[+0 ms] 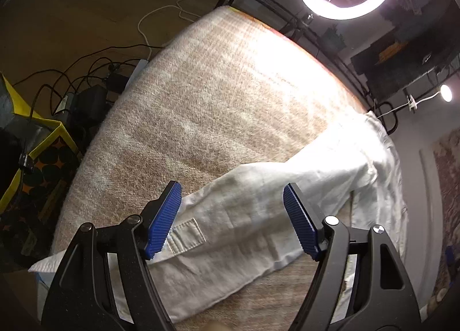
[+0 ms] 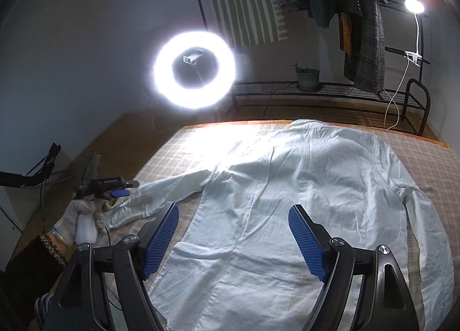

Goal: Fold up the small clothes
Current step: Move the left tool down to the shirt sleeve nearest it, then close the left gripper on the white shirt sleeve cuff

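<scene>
Your left tool (image 1: 232, 220) hangs with jaws apart directly over the cuff end of the sleeve (image 1: 244, 221), whose long axis runs ahead and rightward to the shirt (image 2: 287, 201) body. Your right tool (image 2: 233, 240), also spread and empty, hovers over the hem.

Left wrist view: close above the shirt's sleeve (image 1: 230, 233), looking steeply down along its own fingers (image 1: 165, 221), the blanket (image 1: 201, 107) filling mid-frame. Right wrist view: higher and farther back, facing over the whole white shirt (image 2: 302, 193) toward the far wall. Both views share the shirt, the blanket and the ring light (image 2: 195, 69); the left gripper (image 2: 119, 190) appears at the right view's left edge.
</scene>
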